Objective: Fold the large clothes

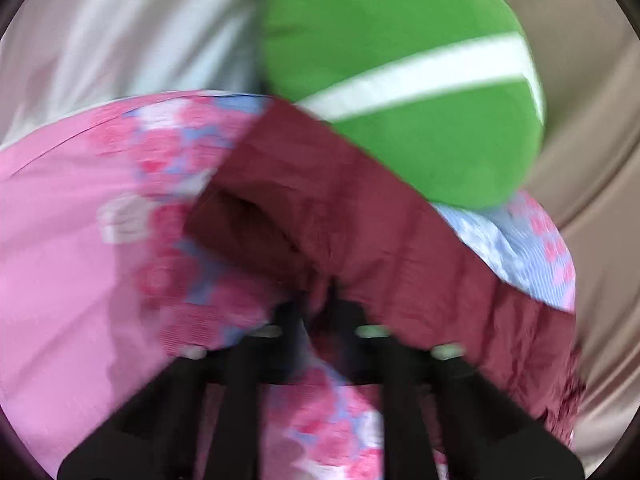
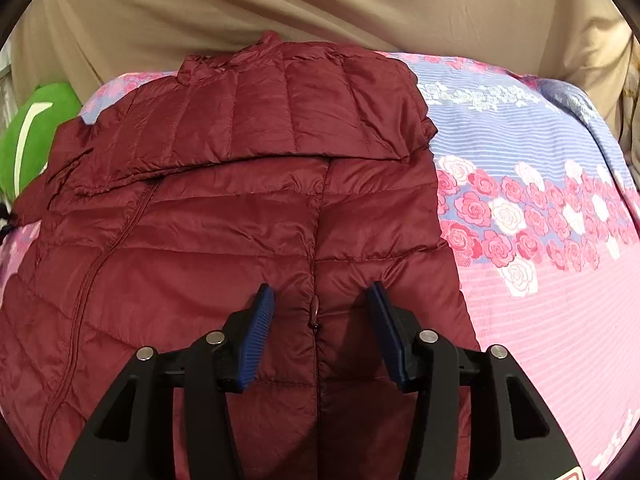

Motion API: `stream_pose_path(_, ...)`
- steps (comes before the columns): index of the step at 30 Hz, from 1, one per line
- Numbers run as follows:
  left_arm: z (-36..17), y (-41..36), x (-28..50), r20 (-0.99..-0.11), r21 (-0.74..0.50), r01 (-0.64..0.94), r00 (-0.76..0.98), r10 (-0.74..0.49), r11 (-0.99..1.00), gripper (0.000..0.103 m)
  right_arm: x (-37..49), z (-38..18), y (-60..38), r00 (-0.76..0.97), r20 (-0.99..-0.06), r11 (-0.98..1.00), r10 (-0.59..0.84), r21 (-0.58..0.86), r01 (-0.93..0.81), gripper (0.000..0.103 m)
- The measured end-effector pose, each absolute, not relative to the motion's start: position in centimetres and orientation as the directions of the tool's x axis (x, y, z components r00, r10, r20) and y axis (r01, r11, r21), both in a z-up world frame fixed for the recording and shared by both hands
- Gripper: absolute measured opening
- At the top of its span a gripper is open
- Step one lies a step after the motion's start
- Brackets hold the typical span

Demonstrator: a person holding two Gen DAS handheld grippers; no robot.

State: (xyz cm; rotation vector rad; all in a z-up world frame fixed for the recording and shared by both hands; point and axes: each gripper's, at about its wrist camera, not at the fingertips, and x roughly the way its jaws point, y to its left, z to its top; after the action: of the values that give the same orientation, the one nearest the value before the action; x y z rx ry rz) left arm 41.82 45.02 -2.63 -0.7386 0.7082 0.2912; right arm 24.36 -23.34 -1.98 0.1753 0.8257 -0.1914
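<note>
A maroon quilted puffer jacket (image 2: 224, 216) lies on a floral bedsheet, its right sleeve folded across the chest. My right gripper (image 2: 320, 300) is open, its blue pads (image 2: 260, 332) hovering either side of the front zipper near the hem, holding nothing. In the blurred left wrist view, my left gripper (image 1: 320, 312) is shut on a fold of the jacket's maroon sleeve (image 1: 360, 220), which drapes across the view above the sheet.
The bedsheet (image 2: 540, 240) is pink and blue with roses. A round green cushion with a white stripe (image 1: 400, 80) sits at the bed's edge, also in the right wrist view (image 2: 28, 136). Beige curtain fabric (image 2: 320, 0) hangs behind the bed.
</note>
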Motion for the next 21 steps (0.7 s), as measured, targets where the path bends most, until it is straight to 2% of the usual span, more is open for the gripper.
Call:
stream_pose_path(3, 2.2, 40.5, 41.7, -0.601, -0.469, -0.377, 0.799, 0.024, 0.799, 0.001, 24.5, -2.3, -23.8, 0.661, -0.745, 0.963, -0.086, 0.107, 0.245, 0.052)
stream_pose_path(5, 6.6, 35.5, 41.2, -0.529, -0.427, -0.263, 0.848, -0.003, 0.865, 0.001, 24.5, -2.4, -23.8, 0.663, -0.744, 0.962, -0.083, 0.113, 0.247, 0.053)
stream_pose_path(8, 12.5, 25.5, 40.0, -0.441, -0.325, -0.055, 0.892, -0.1, 0.944, 0.001, 24.5, -2.5, -23.7, 0.667, -0.741, 0.962, -0.079, 0.119, 0.246, 0.055)
stream_pose_path(10, 15.3, 17.2, 39.0, -0.403, -0.271, 0.116, 0.888, -0.222, 0.955, 0.001, 24.4, -2.4, -23.8, 0.671, -0.738, 0.961, -0.071, 0.128, 0.243, 0.056)
stream_pose_path(13, 16.5, 7.3, 37.6, -0.399, -0.223, 0.29, 0.844, -0.359, 0.931, 0.001, 24.3, -2.4, -24.1, 0.677, -0.735, 0.959, -0.049, 0.155, 0.237, 0.058)
stream_pose_path(15, 15.0, -1.4, 36.8, -0.456, -0.192, 0.41, 0.768, -0.451, 0.892, 0.002, 24.2, -2.4, -24.2, 0.68, -0.732, 0.956, -0.035, 0.174, 0.236, 0.058)
stream_pose_path(17, 12.3, -7.2, 36.4, -0.522, -0.173, 0.467, 0.704, -0.483, 0.867, 0.005, 24.0, -2.4, -24.4, 0.685, -0.728, 0.952, -0.02, 0.196, 0.237, 0.06)
stream_pose_path(18, 10.1, -10.3, 36.4, -0.567, -0.17, 0.492, 0.66, -0.493, 0.854, 0.009, 24.0, -2.3, -24.3, 0.687, -0.726, 0.95, -0.018, 0.203, 0.238, 0.061)
stream_pose_path(19, 8.6, -12.2, 36.4, -0.599, -0.17, 0.505, 0.629, -0.496, 0.846, 0.026, 23.9, -2.3, -24.4, 0.69, -0.724, 0.948, -0.014, 0.211, 0.24, 0.063)
stream_pose_path(20, 6.0, -14.4, 36.4, -0.641, -0.156, 0.507, 0.601, -0.478, 0.847, 0.039, 23.7, -2.2, -24.5, 0.694, -0.72, 0.945, -0.005, 0.223, 0.239, 0.063)
stream_pose_path(21, 4.0, -15.9, 36.6, -0.667, -0.13, 0.493, 0.598, -0.444, 0.86, 0.058, 23.7, -2.2, -24.4, 0.695, -0.719, 0.943, -0.001, 0.23, 0.239, 0.065)
